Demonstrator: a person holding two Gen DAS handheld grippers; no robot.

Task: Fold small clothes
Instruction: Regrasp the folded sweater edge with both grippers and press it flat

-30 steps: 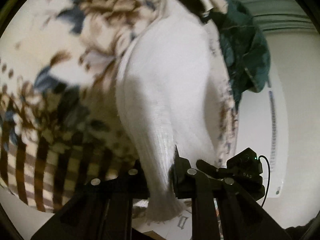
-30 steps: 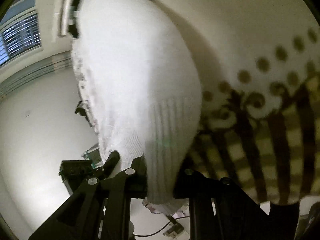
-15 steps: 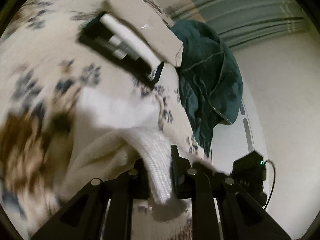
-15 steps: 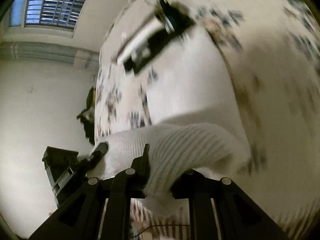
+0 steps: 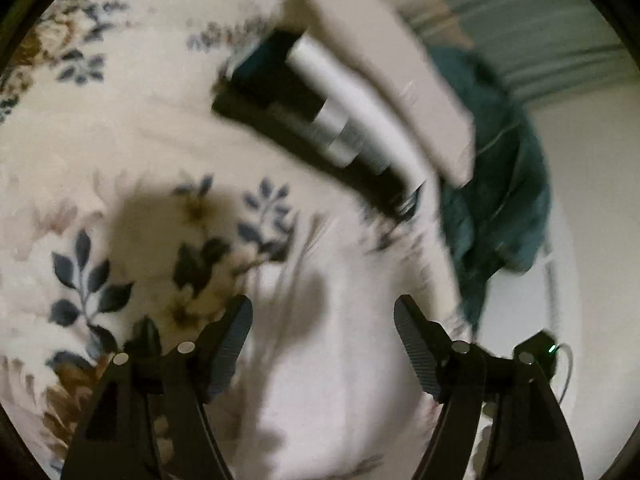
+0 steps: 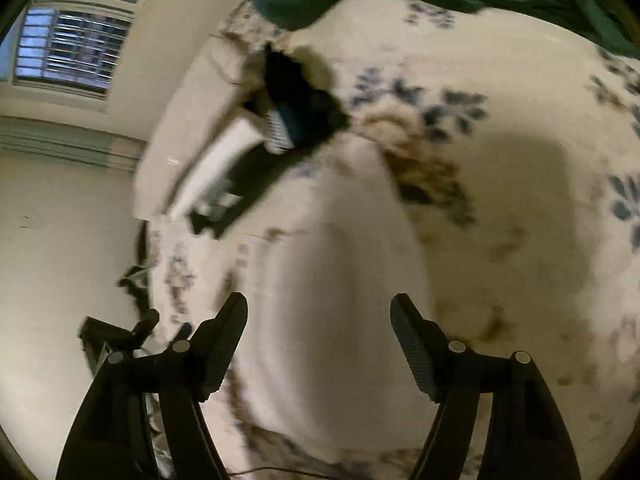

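A white knitted garment point(image 5: 320, 360) lies on the floral bedspread point(image 5: 100, 168), blurred by motion. My left gripper point(image 5: 322, 332) is open and empty just above it, with the cloth showing between its fingers. In the right wrist view the same white garment point(image 6: 332, 300) lies flat below my right gripper point(image 6: 318, 328), which is open and empty too. The garment's near edge is hidden behind the gripper bodies.
A stack of folded dark and white clothes point(image 5: 320, 120) lies beyond the garment, with a beige box or cushion point(image 5: 392, 80) beside it. A dark green blanket point(image 5: 500, 184) is heaped at the bed's far edge. A barred window point(image 6: 68, 52) shows at upper left.
Both grippers were shut on the white garment and carried it forward over the bed. Now both have opened and the garment lies released on the bedspread.
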